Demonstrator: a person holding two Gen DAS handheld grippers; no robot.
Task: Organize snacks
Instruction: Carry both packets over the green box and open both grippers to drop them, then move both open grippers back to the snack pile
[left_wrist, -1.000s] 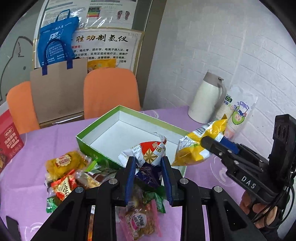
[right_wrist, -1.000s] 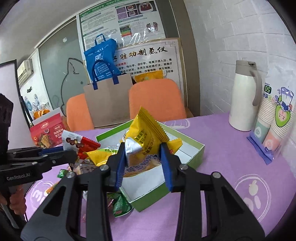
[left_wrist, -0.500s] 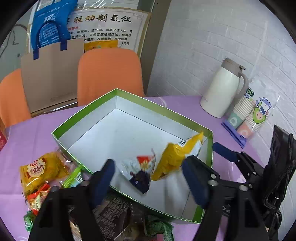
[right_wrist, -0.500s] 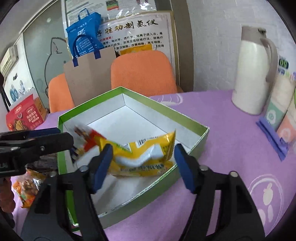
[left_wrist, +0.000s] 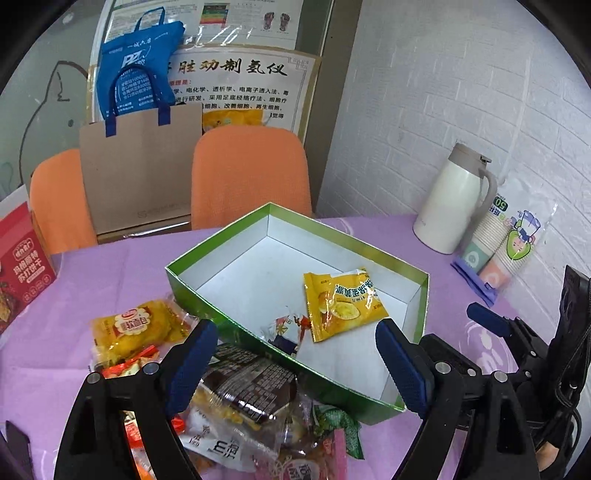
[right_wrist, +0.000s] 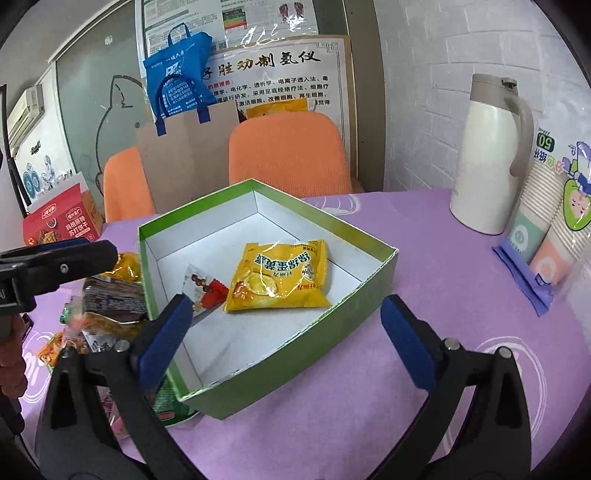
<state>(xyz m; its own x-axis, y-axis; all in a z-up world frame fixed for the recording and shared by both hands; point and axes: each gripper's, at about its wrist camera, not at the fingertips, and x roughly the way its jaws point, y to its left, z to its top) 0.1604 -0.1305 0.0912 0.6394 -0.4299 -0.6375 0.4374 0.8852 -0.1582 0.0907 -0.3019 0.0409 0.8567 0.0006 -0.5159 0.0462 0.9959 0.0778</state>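
Snacks: glossy yellow foil packet (right_wrist: 279, 275) and small crinkly red-white wrapper (right_wrist: 202, 288) lie flat inside green cardboard box (right_wrist: 354, 295), white interior. Left gripper (left_wrist: 297, 363) and right gripper (right_wrist: 286, 341) both spread wide, empty, blue ribbed pads.

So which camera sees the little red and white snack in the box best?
The right wrist view: the red and white snack lies almost fully visible beside the yellow packet. In the left wrist view, the green box wall hides its lower part.
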